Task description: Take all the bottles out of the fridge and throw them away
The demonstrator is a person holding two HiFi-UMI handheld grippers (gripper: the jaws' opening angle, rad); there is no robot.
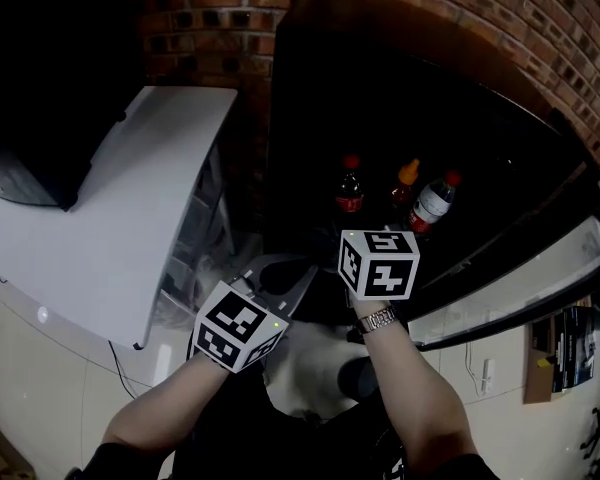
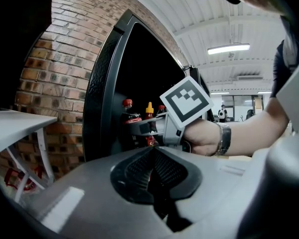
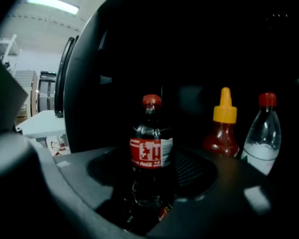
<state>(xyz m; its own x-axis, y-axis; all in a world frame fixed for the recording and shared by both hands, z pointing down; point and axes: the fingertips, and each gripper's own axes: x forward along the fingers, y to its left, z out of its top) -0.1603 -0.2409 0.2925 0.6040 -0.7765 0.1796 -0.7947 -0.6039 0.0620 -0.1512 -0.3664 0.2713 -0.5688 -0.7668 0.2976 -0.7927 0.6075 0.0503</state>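
The right gripper is holding its jaws apart around the cola bottle, which is standing inside the open fridge. A clear gap is separating it from the sauce bottle and water bottle at its 3 o'clock. The left gripper is hanging outside the fridge's edge, jaws closed on nothing.

Fridge is pitch dark inside, no telling what the bottles stand on. Cola bottle: base lost behind the right gripper. Clear bottle: lower half hidden by that gripper too, label unreadable.
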